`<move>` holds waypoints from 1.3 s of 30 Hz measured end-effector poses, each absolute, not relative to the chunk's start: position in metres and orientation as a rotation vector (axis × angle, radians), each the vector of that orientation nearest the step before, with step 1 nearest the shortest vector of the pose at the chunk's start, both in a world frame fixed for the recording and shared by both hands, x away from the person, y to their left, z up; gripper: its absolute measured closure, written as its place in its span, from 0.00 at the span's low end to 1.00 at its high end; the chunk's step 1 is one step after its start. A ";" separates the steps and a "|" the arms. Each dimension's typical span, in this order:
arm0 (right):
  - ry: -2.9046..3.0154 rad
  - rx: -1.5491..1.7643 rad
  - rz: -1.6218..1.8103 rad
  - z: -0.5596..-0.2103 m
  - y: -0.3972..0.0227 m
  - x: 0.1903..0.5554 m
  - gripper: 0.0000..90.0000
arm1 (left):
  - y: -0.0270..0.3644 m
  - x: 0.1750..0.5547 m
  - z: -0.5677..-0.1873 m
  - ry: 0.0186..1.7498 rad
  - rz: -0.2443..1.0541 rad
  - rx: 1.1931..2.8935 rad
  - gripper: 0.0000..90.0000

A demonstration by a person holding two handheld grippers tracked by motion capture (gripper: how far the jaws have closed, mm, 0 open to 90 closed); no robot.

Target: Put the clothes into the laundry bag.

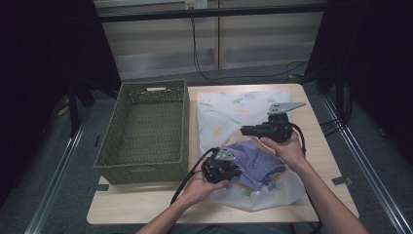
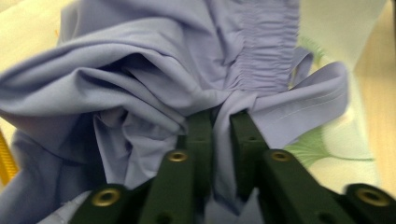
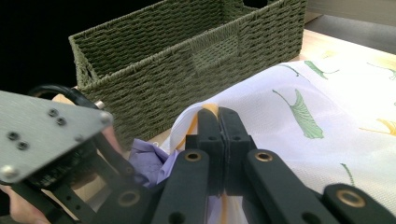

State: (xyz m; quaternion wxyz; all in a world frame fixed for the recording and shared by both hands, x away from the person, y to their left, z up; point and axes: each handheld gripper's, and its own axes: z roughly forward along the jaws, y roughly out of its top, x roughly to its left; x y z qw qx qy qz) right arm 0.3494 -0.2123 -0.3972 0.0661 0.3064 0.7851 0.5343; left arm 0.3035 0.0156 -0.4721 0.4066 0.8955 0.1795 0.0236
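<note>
Woven olive-green wicker forms a rectangular basket [image 1: 146, 129] on the left half of a pale wooden table [image 1: 141, 207]; its interior holds nothing, and its right wall runs just beside a white leaf-print cloth [image 1: 229, 112] spread over the table's right half. A strip of bare tabletop lies between the basket's near wall and the table's near edge.

Near the front of the table, the person's left hand [image 1: 202, 187] reaches in from below and holds the left gripper [image 1: 234, 171] low, pointing rightward into a crumpled lavender garment [image 1: 255, 161]. In the left gripper view the two jaws are nearly closed, with a fold of the lavender garment [image 2: 140, 93] pinched between them. The garment sits bunched on top of the leaf-print cloth.

Farther right, the right hand [image 1: 287, 148] holds the right gripper [image 1: 246, 130] pointing left toward the basket. In the right gripper view its jaws are pressed together on an edge of the leaf-print cloth [image 3: 327, 116], lifting it slightly, with the basket [image 3: 187, 60] just behind.
</note>
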 end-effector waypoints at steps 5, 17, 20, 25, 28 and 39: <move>2.369 0.924 1.606 -0.398 -0.212 0.349 1.00 | 0.016 0.307 -0.478 0.484 0.083 2.215 0.66; 2.377 0.923 1.595 -0.400 -0.210 0.350 1.00 | 0.007 0.320 -0.489 0.486 0.136 2.252 0.31; 2.382 0.932 1.591 -0.401 -0.210 0.351 1.00 | 0.001 0.319 -0.491 0.492 0.121 2.262 0.24; 2.388 0.943 1.595 -0.401 -0.212 0.352 1.00 | -0.007 0.315 -0.490 0.461 0.140 2.280 0.25; 2.391 0.949 1.614 -0.402 -0.214 0.353 1.00 | -0.010 0.308 -0.477 0.414 0.172 2.239 0.35; 2.385 0.981 1.611 -0.403 -0.217 0.355 1.00 | -0.025 0.314 -0.484 0.365 0.115 2.245 0.28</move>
